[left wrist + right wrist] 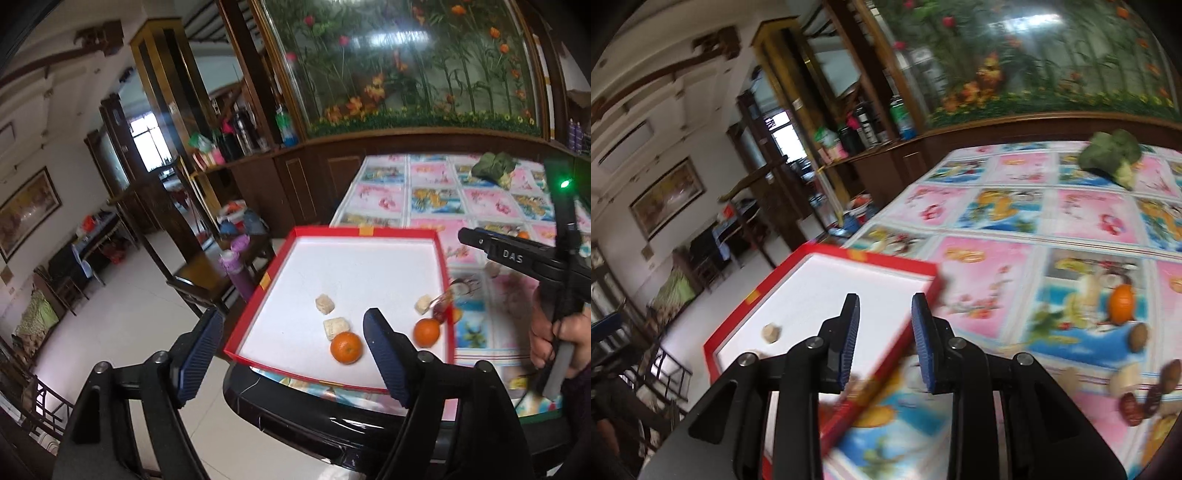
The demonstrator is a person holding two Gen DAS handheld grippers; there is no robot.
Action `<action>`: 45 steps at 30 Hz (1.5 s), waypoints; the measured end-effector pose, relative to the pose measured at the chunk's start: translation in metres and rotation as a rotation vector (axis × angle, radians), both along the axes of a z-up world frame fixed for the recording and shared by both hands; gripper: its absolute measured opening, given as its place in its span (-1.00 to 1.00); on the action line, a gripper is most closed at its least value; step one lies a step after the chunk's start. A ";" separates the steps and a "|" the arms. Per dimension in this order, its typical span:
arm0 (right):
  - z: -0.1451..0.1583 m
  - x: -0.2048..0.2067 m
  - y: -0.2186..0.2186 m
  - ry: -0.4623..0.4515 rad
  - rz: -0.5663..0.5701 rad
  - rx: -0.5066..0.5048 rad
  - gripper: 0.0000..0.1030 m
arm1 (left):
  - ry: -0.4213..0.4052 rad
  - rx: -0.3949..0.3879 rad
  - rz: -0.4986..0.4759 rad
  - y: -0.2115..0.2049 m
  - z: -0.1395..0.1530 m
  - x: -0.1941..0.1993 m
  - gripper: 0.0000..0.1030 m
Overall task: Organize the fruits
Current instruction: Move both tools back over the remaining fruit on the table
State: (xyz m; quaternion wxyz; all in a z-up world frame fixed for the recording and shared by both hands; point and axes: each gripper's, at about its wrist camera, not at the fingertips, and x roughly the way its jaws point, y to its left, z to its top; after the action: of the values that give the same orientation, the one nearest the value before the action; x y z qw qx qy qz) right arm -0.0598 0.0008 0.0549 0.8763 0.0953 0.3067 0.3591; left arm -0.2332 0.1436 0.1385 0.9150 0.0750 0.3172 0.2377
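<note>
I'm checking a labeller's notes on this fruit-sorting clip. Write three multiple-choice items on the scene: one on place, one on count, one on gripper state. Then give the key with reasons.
1. Where does the broccoli lie?
A. in the tray
B. on the far part of the tablecloth
C. on the floor

2. How many oranges lie inside the red tray?
A. none
B. two
C. four

3. How does the left gripper stand?
A. open and empty
B. shut on an orange
C. shut on the tray rim

Key:
1 B, it rests on the patterned tablecloth beyond the tray.
2 B, one orange and a second orange sit on the white floor.
3 A, its fingers stand wide apart, holding nothing.
</note>
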 end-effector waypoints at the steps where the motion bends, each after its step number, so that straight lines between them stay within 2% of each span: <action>1: 0.000 0.002 -0.007 0.003 -0.019 0.002 -0.39 | -0.008 0.007 -0.006 -0.006 0.004 -0.003 0.52; 10: 0.010 0.010 -0.089 -0.016 -0.202 0.047 -0.39 | -0.026 0.053 -0.116 -0.047 0.015 -0.009 0.53; 15: 0.013 0.005 -0.153 -0.007 -0.316 0.072 -0.36 | 0.009 0.001 -0.200 -0.060 -0.002 0.017 0.56; 18: 0.011 -0.006 -0.195 -0.030 -0.411 0.038 -0.13 | 0.054 -0.055 -0.270 -0.074 -0.015 0.038 0.56; 23: 0.012 -0.012 -0.267 -0.044 -0.570 0.037 -0.13 | 0.103 -0.078 -0.396 -0.106 -0.032 0.071 0.56; 26: 0.009 -0.011 -0.286 -0.022 -0.608 0.009 -0.13 | 0.138 -0.101 -0.460 -0.119 -0.045 0.087 0.56; 29: 0.006 -0.006 -0.283 0.003 -0.579 -0.007 -0.13 | 0.148 -0.131 -0.482 -0.121 -0.057 0.100 0.56; 32: -0.003 -0.001 -0.264 0.041 -0.521 -0.067 -0.13 | 0.185 -0.196 -0.495 -0.116 -0.069 0.109 0.56; 36: -0.017 0.005 -0.225 0.086 -0.414 -0.174 -0.13 | 0.220 -0.206 -0.497 -0.111 -0.082 0.112 0.56; 41: -0.023 -0.007 -0.189 0.093 -0.258 -0.196 -0.12 | 0.240 -0.246 -0.484 -0.097 -0.088 0.120 0.56; 45: -0.034 -0.013 -0.161 0.107 -0.190 -0.277 -0.12 | 0.234 -0.243 -0.481 -0.093 -0.087 0.126 0.56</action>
State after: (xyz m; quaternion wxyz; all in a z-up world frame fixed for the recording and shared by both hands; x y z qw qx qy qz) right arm -0.0732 -0.1599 0.0209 0.8934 0.0211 0.3891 0.2236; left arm -0.1072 0.0503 0.0518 0.9046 0.0648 0.4198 -0.0360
